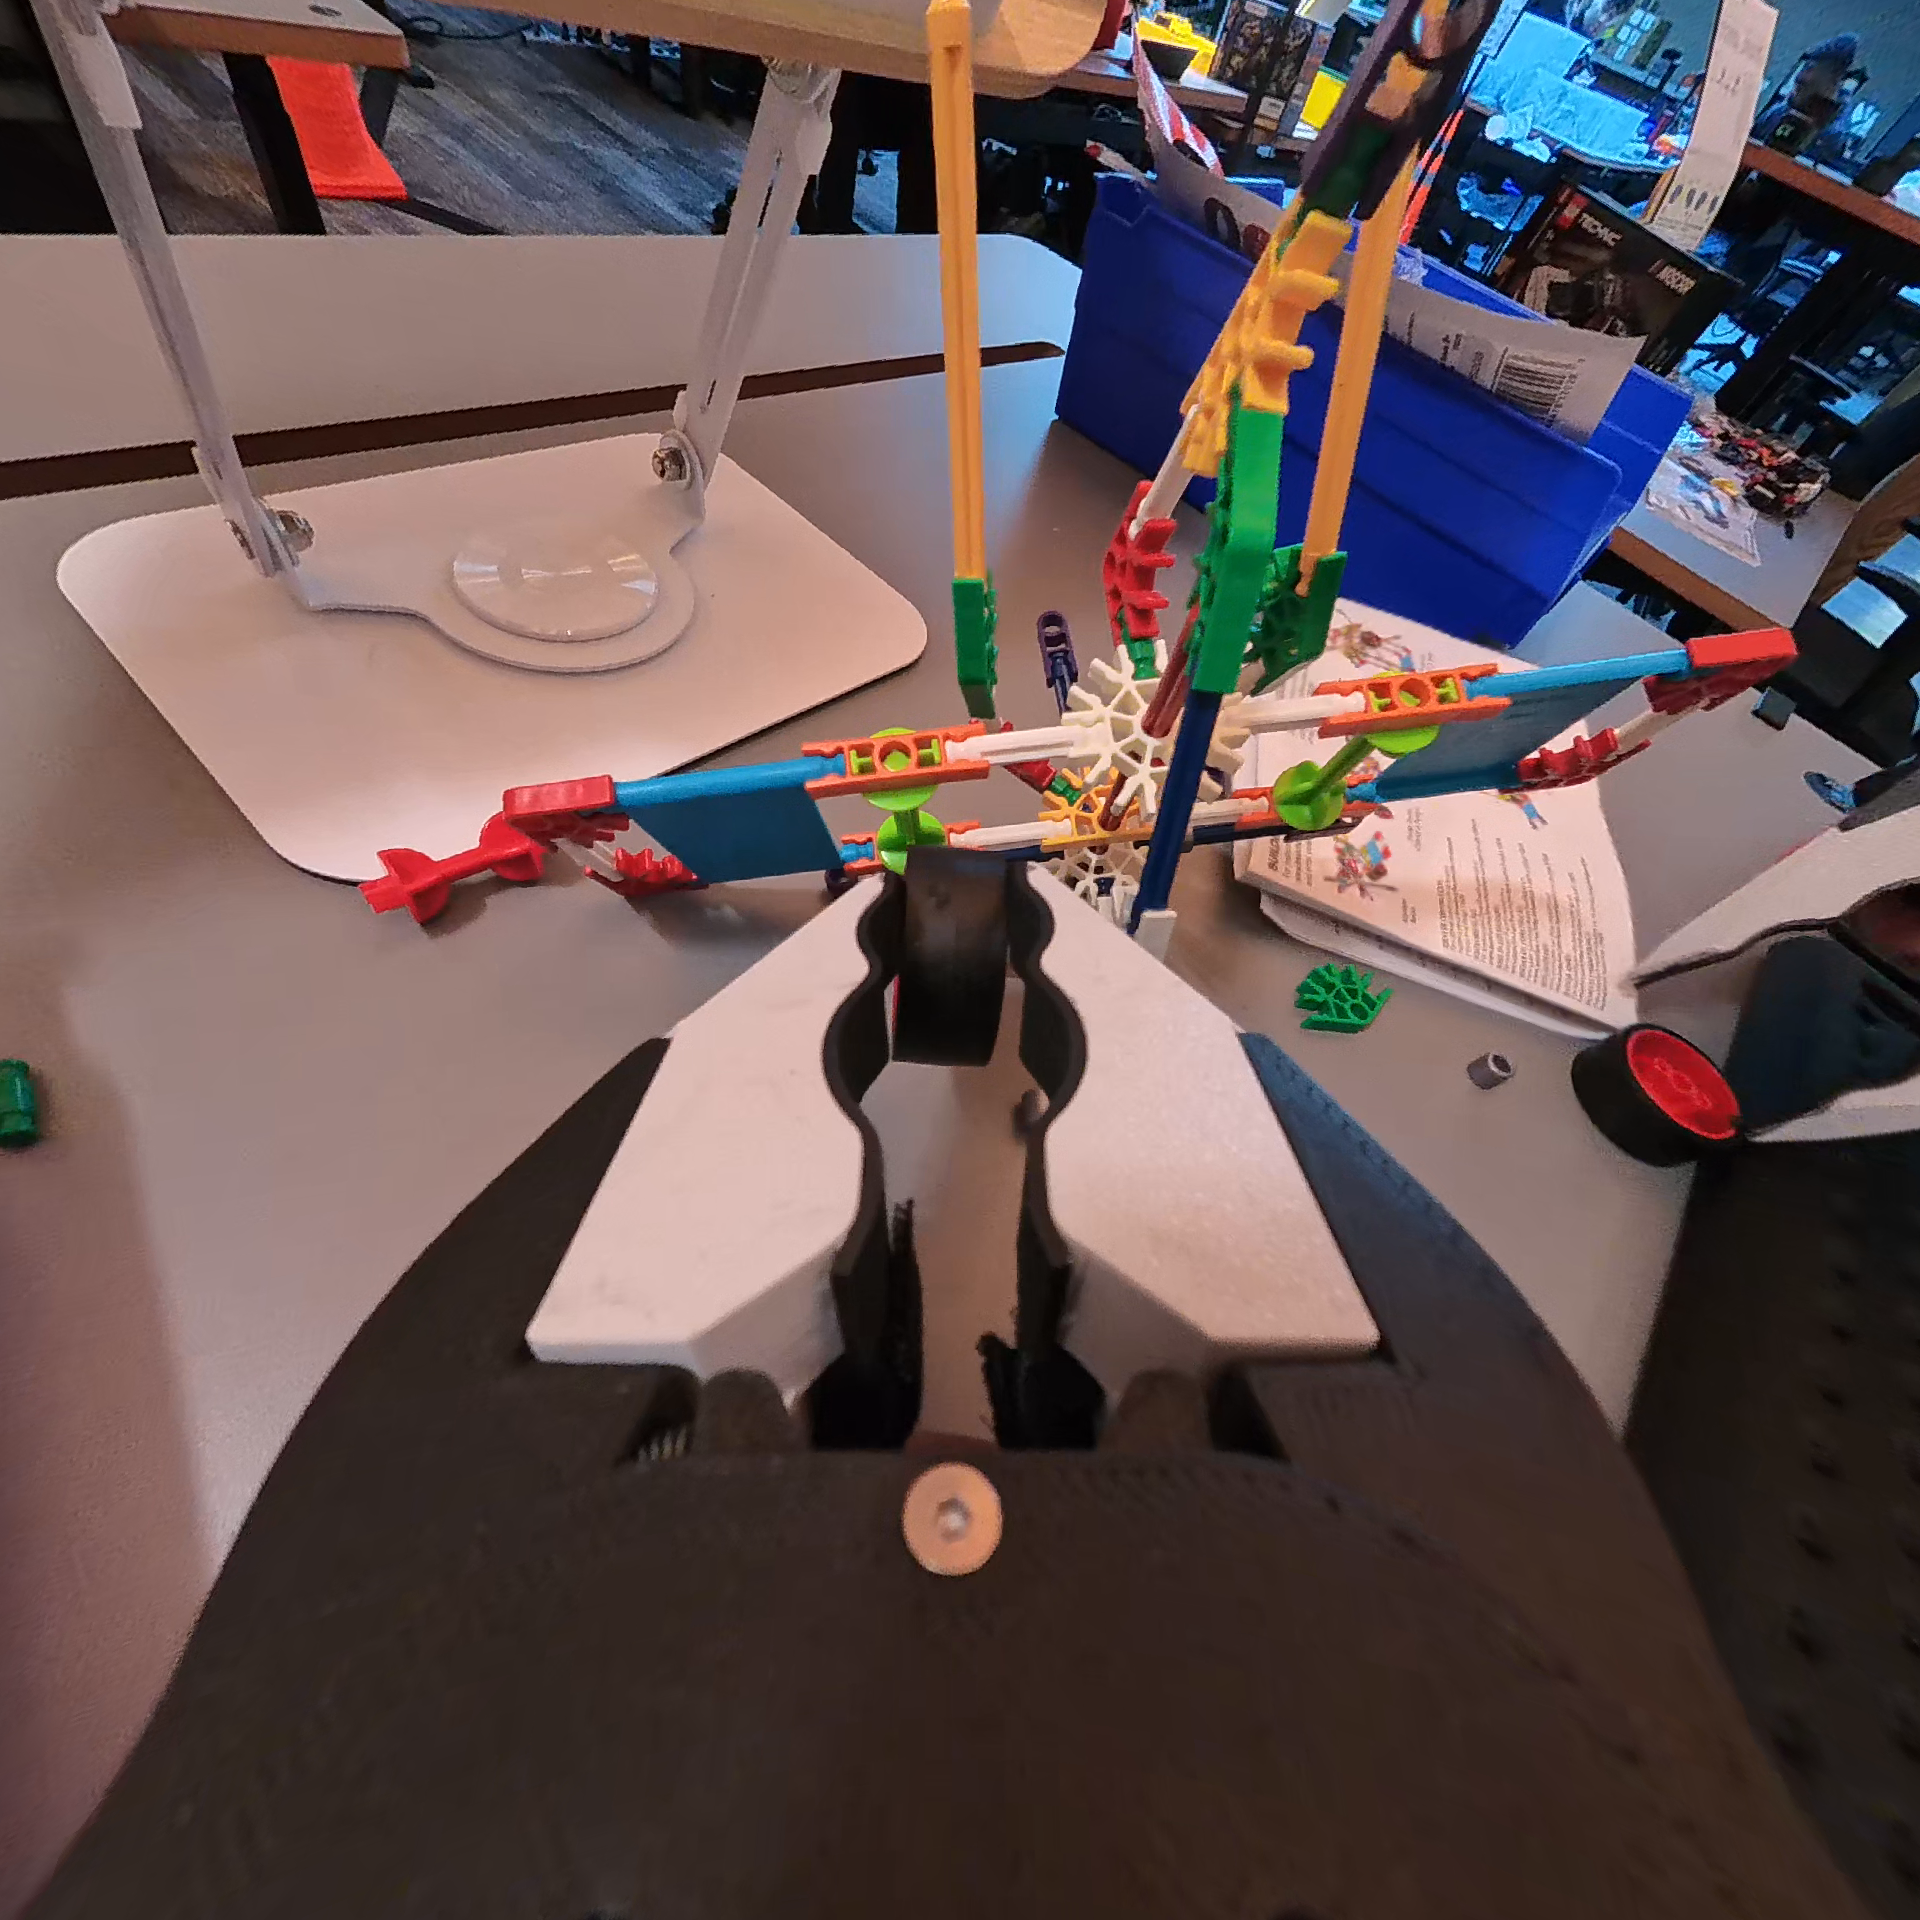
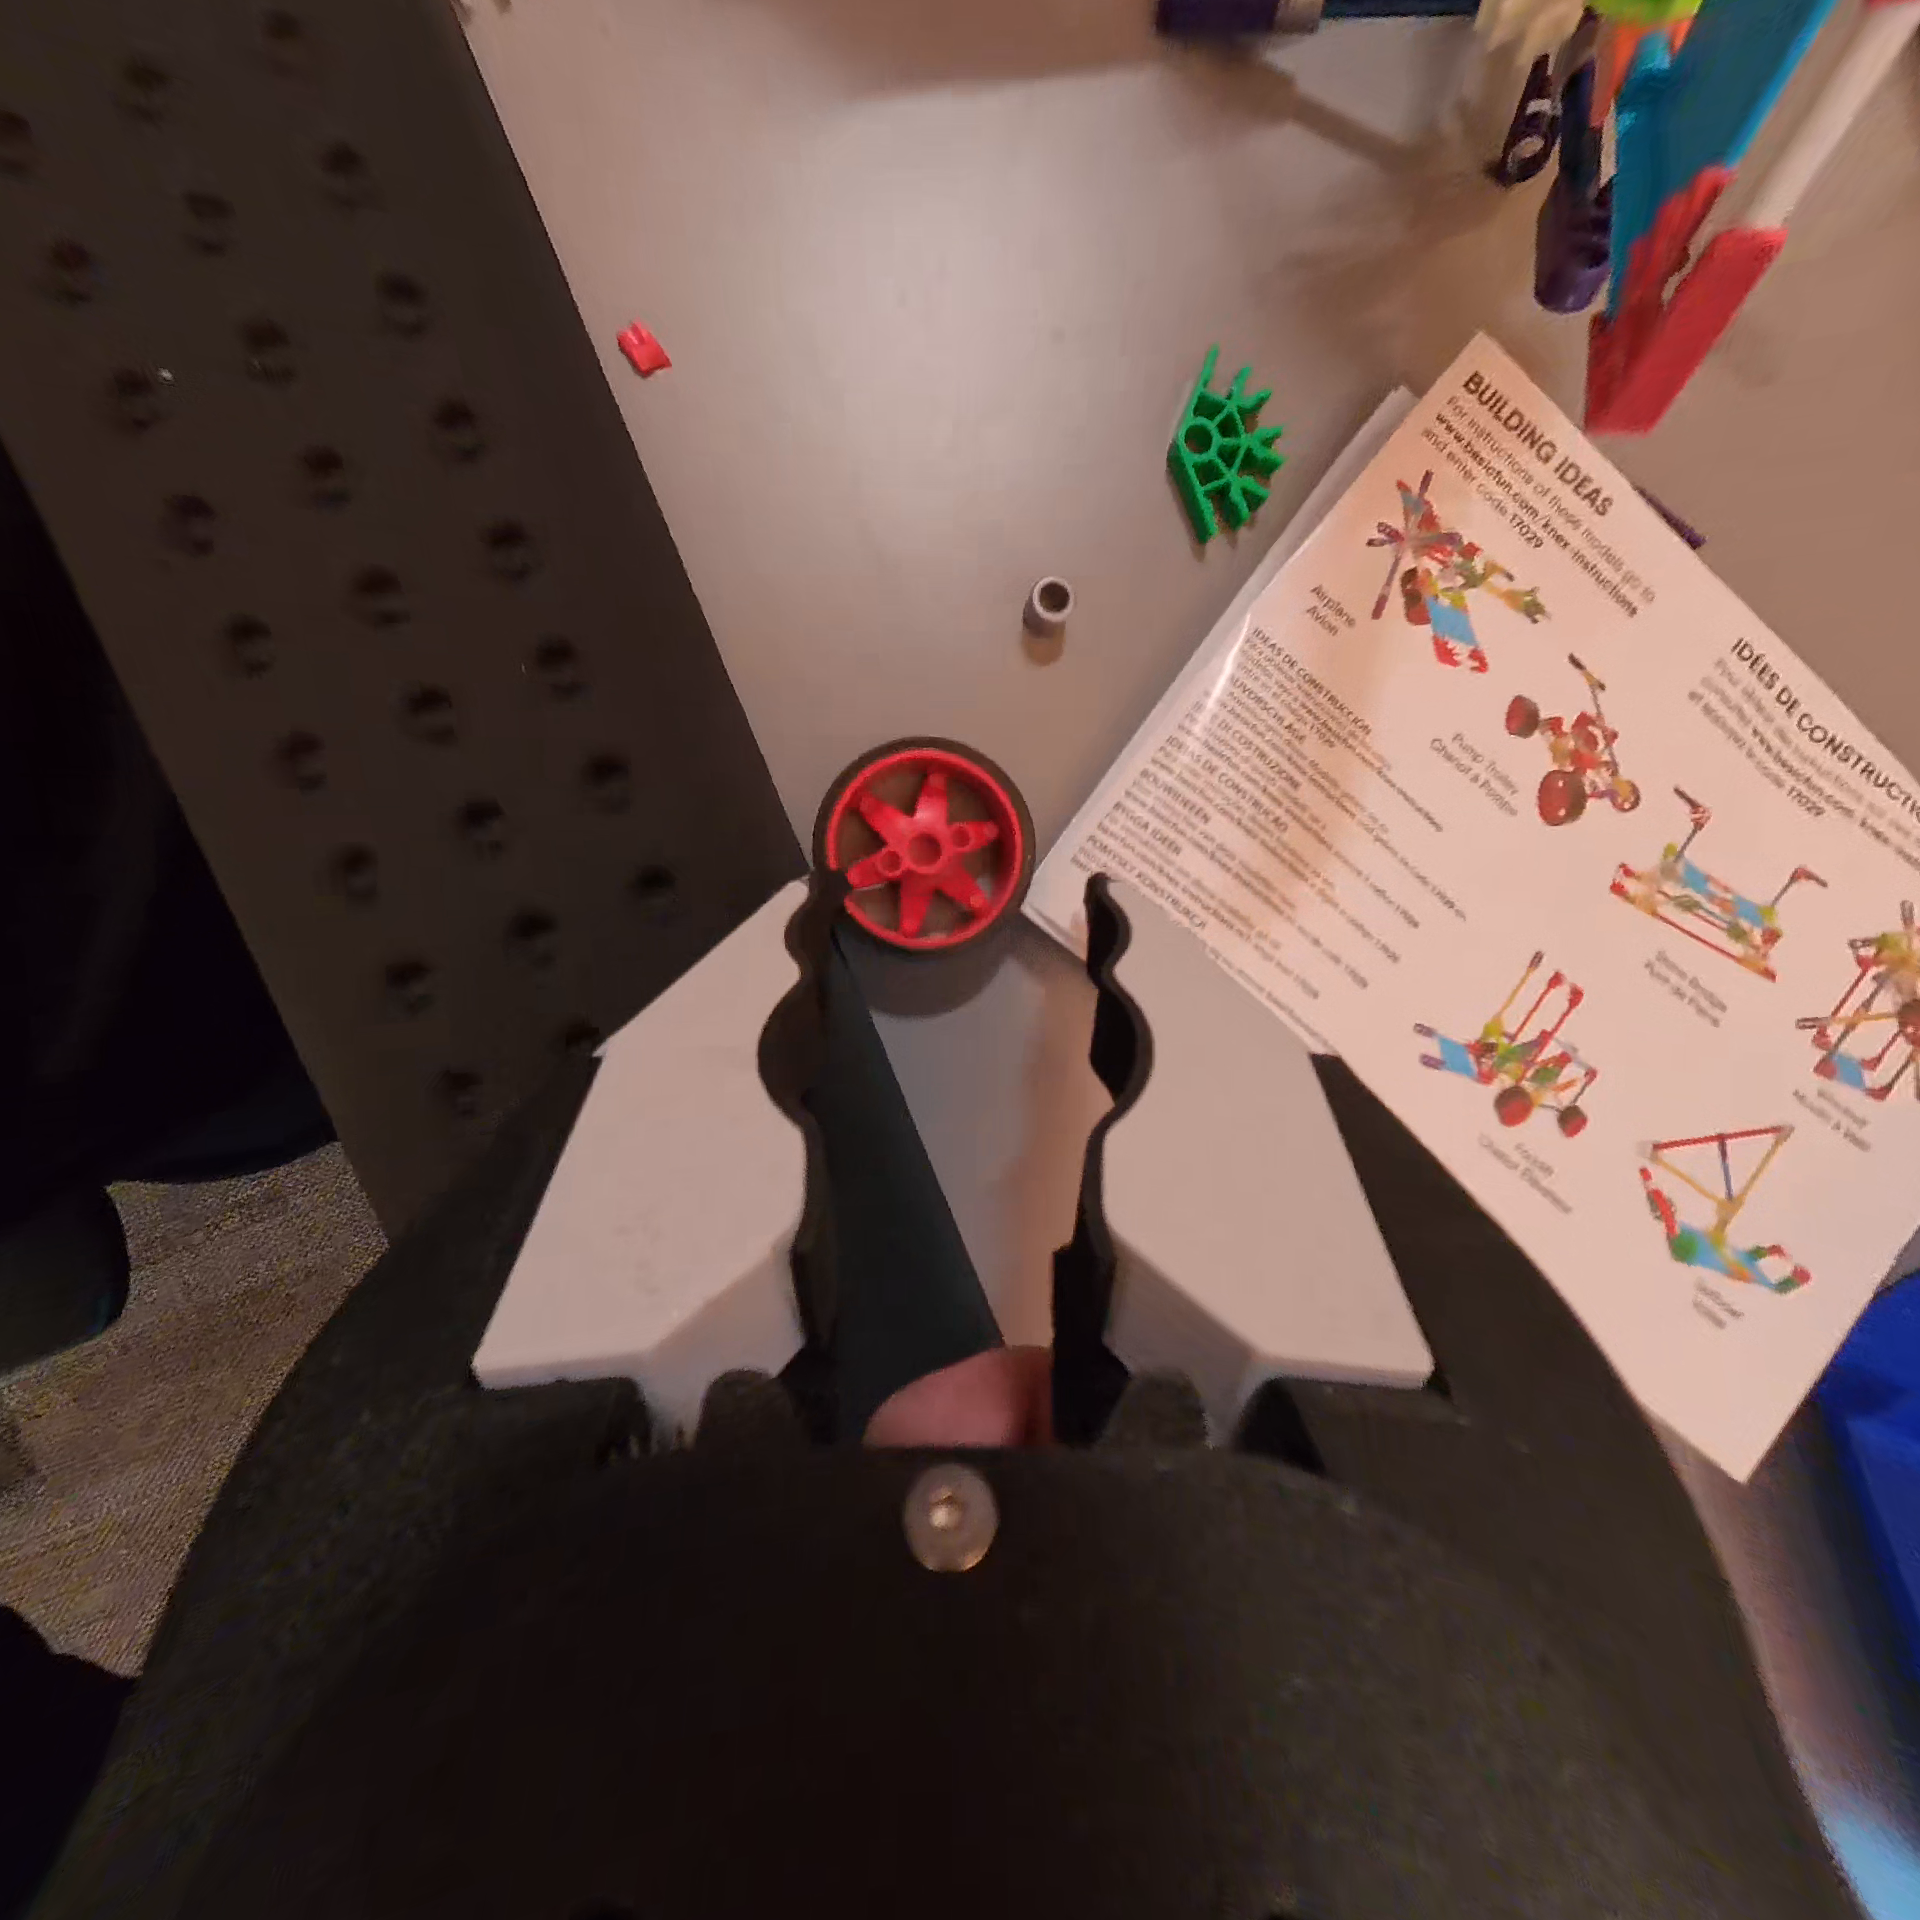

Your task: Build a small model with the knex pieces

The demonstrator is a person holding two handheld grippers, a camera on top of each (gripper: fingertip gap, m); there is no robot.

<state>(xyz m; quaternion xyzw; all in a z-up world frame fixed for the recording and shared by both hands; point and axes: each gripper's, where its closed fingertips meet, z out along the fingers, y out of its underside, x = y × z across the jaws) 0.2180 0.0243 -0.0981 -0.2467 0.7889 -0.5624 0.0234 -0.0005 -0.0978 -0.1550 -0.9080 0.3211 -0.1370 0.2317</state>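
Left claw [image 1: 951,935] pinched a black tyre [image 1: 948,987] upright, just before the toy model [image 1: 1122,727]. Right claw [image 2: 945,925] stood spread around a red-hubbed wheel [image 2: 925,862] on the tabletop [image 2: 883,312].

The left gripper [image 1: 951,935] has a broad matte black body of rough, grainy printed plastic that fans out toward two pale grey wedge-shaped fingers [image 1: 748,1143]. Each finger carries a black inner lining with a wavy, scalloped edge. A single silver round-headed screw [image 1: 951,1522] sits in the middle of the body, just behind the jaws. The right gripper [image 2: 951,914] is built alike: black textured shell, pale grey fingers [image 2: 665,1174], black scalloped linings and one silver screw [image 2: 948,1519].
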